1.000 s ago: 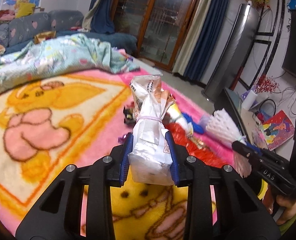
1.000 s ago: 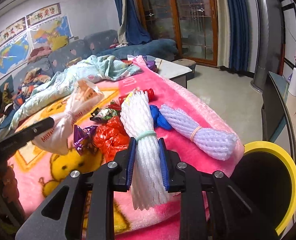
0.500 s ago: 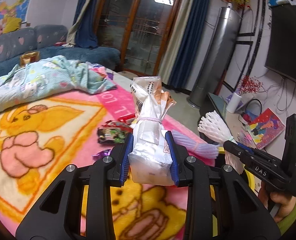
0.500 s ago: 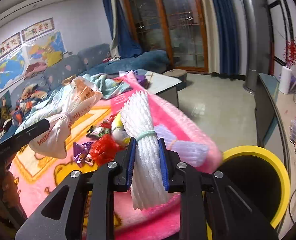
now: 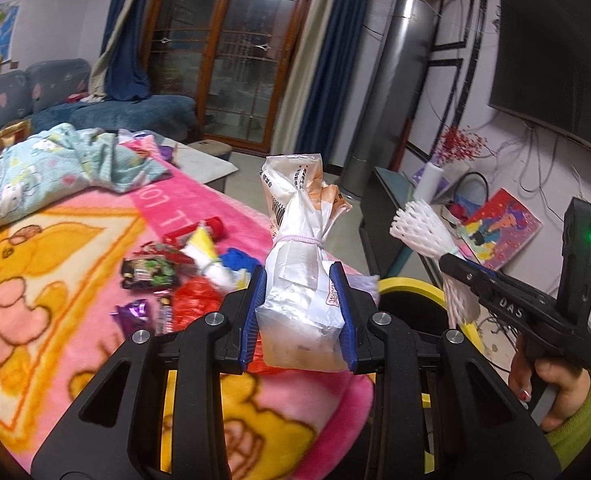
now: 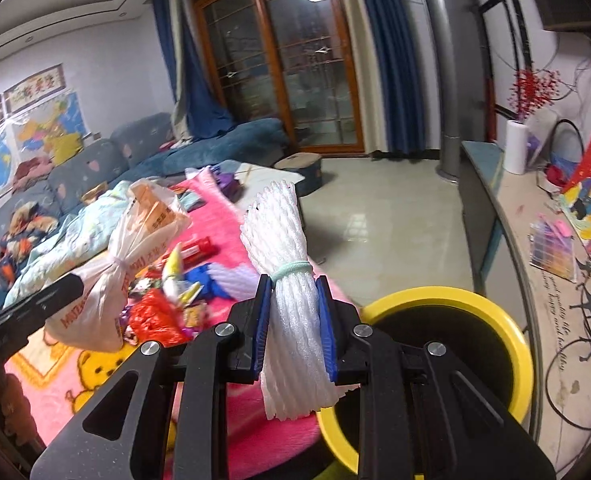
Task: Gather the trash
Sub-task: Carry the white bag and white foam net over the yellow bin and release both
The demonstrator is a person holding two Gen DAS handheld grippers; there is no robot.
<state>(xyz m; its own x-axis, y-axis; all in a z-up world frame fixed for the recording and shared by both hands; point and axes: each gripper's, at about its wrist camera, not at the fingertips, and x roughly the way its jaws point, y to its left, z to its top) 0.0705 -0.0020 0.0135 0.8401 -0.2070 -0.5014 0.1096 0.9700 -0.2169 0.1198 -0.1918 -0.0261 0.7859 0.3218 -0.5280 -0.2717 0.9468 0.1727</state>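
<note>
Trash in transit beside yellow-rimmed round bin: left gripper clamped on tied crinkly white plastic bag, right gripper clamped on banded white foam-net bundle, both likely light, squashy, best pinched mid-body.

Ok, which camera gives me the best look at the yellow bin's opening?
Right wrist: the yellow bin shows most of its rim and dark opening beside the right claw. The left wrist view catches only a rim sliver behind the left claw.
</note>
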